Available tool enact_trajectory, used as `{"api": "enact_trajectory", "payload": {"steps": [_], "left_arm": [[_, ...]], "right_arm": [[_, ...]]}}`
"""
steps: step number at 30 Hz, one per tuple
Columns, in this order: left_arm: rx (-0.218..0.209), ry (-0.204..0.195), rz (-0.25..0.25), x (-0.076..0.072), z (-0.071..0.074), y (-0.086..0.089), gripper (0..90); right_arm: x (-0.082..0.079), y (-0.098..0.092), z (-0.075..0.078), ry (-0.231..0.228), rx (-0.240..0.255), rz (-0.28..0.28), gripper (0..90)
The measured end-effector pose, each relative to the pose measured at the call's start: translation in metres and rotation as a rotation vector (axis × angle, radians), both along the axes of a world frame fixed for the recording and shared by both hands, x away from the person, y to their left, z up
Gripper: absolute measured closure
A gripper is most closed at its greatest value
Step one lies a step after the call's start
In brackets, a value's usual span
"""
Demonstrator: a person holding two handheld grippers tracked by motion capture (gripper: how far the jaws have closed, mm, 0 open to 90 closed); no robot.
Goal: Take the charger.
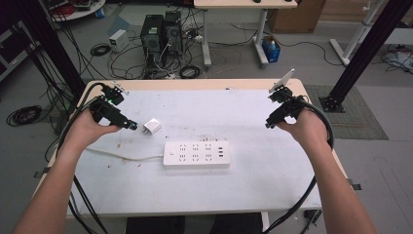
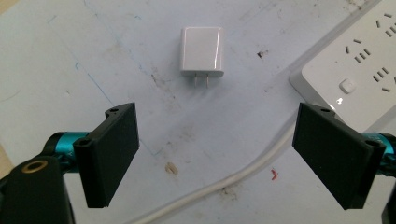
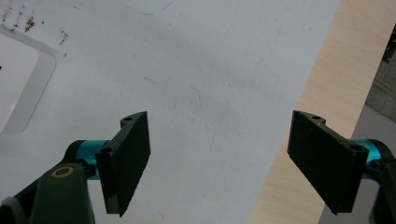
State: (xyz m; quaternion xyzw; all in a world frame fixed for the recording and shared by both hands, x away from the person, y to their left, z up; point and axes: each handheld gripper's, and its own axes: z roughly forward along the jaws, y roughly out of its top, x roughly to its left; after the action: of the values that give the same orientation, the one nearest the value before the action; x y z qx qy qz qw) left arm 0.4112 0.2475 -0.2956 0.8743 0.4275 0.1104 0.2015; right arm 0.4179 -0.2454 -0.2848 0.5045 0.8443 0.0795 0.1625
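Your left gripper (image 2: 217, 154) hung spread wide, facing the white charger (image 2: 202, 51) beside the power strip (image 1: 197, 154). Your right gripper (image 3: 218, 161) gaped empty over the table (image 3: 210, 70).

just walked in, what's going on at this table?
A person holds a gripper in each hand over a white-covered table. The left gripper, jaws open, points at a white plug-in charger lying flat and apart from the jaws, near a white power strip. The right gripper is open over bare table near the right edge. Nothing is gripped.
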Motion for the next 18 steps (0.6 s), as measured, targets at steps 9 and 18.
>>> {"api": "enact_trajectory", "payload": {"steps": [9,18], "left_arm": [[0.015,0.022,-0.013,0.006,0.0,-0.005,14.7],[0.023,0.06,-0.01,0.026,-0.014,-0.014,14.8]], "right_arm": [[0.002,-0.004,0.001,0.016,0.016,-0.012,20.8],[0.007,-0.002,-0.001,0.015,0.012,-0.011,13.3]]}}
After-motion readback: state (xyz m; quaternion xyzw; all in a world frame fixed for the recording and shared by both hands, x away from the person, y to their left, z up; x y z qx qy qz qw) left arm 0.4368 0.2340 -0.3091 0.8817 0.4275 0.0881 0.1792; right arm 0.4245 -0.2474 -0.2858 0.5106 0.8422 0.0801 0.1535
